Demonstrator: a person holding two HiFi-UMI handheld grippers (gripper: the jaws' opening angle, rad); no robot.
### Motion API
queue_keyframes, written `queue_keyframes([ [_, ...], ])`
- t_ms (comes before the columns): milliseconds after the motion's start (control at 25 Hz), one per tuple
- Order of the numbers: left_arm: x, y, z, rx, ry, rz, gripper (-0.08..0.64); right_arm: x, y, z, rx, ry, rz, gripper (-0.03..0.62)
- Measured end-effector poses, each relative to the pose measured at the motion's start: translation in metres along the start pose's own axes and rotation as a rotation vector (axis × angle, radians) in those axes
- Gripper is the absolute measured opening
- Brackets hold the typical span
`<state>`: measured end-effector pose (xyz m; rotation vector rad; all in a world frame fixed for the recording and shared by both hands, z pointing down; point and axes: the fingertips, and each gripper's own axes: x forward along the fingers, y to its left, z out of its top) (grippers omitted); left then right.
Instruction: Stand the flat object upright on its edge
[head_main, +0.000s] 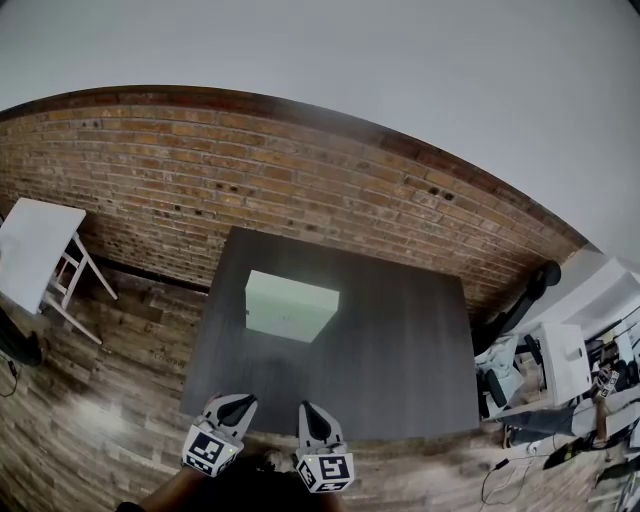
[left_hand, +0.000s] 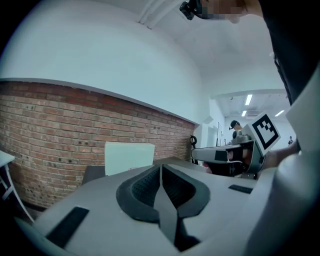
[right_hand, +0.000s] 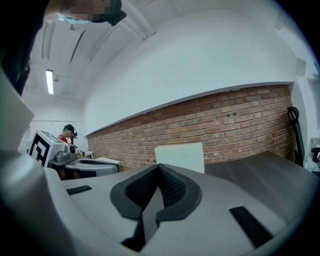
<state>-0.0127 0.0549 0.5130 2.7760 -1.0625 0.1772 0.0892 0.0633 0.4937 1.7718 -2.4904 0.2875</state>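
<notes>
Both left gripper (head_main: 233, 402) and right gripper (head_main: 312, 408) show jaws pressed together, empty; the pale panel (head_main: 290, 303) on the surface (head_main: 405, 350) looks light and stiff, best pinched along an edge

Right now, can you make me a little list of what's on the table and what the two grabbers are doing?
table: dark table in front of a brick wall
on the table: one pale green flat object, toward the far side; in both gripper views it shows as an upright rectangle
left gripper: jaws together, nothing between them, at the table's near edge
right gripper: jaws together, nothing between them, at the table's near edge
touching: neither gripper touches the object
</notes>
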Motion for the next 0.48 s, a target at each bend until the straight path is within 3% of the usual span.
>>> queue_keyframes([
  [480,0.0047,-0.0041,0.0007,0.007,0.008,-0.044,0.043,0.0058,-0.0006,0.003,-0.009,-0.003,0.001,0.023],
])
